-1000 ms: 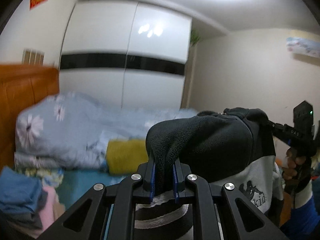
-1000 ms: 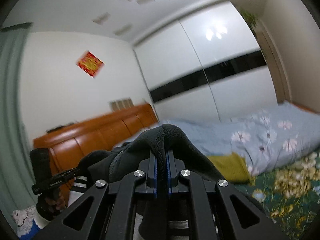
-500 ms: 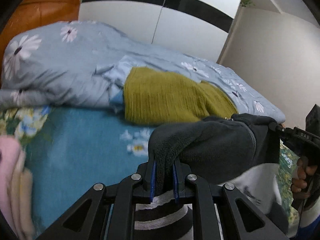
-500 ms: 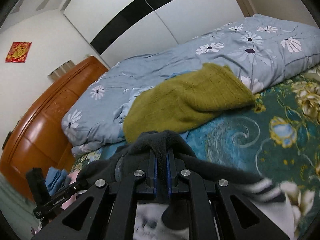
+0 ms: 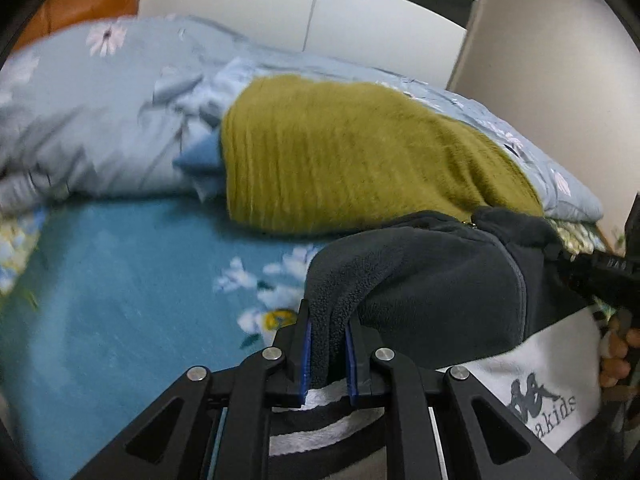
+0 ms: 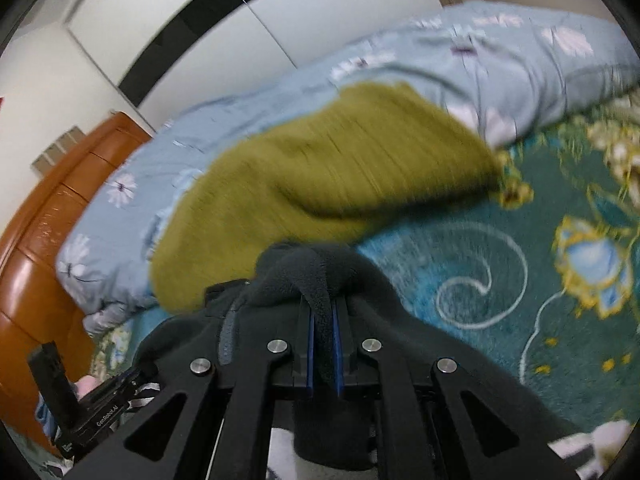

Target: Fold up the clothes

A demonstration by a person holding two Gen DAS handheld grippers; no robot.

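Note:
A dark grey fleece top (image 5: 432, 280) with a white lower panel and striped trim hangs between both grippers above the bed. My left gripper (image 5: 327, 354) is shut on one upper corner of the fleece. My right gripper (image 6: 323, 354) is shut on the other corner of the fleece top (image 6: 304, 276). In the left wrist view the right gripper's black body (image 5: 600, 276) and a hand (image 5: 618, 352) show at the right edge. The right wrist view has the left gripper's body (image 6: 92, 412) at its lower left. Most of the garment hangs out of sight under the fingers.
An olive green knit sweater (image 5: 360, 156) lies on the teal floral bedspread (image 5: 120, 280), against a bunched light blue flowered duvet (image 5: 100, 120). An orange wooden headboard (image 6: 44, 232) stands at the left. White wardrobe doors (image 5: 360, 20) rise behind the bed.
Both grippers, still holding the fleece top, have tipped down from the ceiling and wardrobe toward the bed and come closer to the olive sweater.

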